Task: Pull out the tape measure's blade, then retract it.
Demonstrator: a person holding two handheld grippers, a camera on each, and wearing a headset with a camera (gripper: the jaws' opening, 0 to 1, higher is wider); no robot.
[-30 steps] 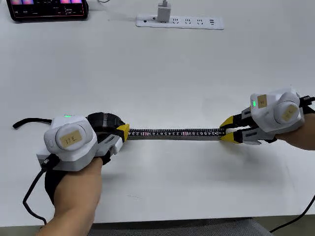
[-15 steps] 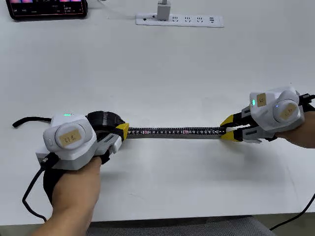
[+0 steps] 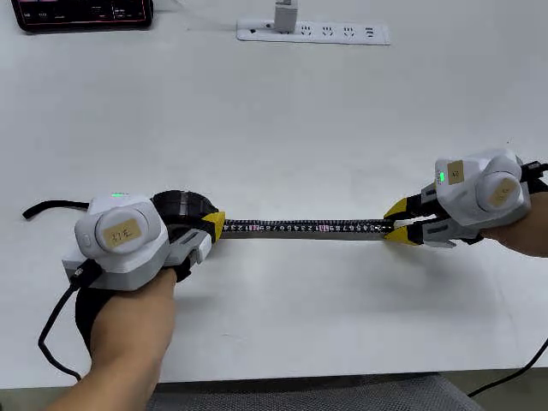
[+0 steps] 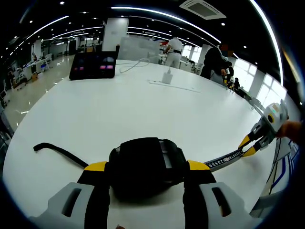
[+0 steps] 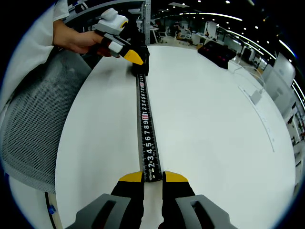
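A black tape measure case (image 3: 181, 211) (image 4: 147, 164) rests on the white table, and my left gripper (image 3: 205, 231) (image 4: 147, 167) is shut on it. Its dark blade (image 3: 304, 228) (image 5: 146, 129) with white numbers runs out flat to the right, just above the tabletop. My right gripper (image 3: 399, 223) (image 5: 153, 177) is shut on the blade's end, yellow fingertips pinching it. The case's black strap (image 3: 47, 208) (image 4: 57, 151) trails to the left. In the right gripper view the case (image 5: 140, 62) sits at the far end of the blade.
A white power strip (image 3: 312, 32) with a plug lies at the table's far edge, a dark tablet (image 3: 81, 13) at the far left. Cables hang from both grippers near the front edge. A grey mesh chair (image 5: 31, 138) stands beside the table. People stand in the background.
Both grippers keep their holds and the blade's pulled-out length looks about the same. The view has shifted slightly.
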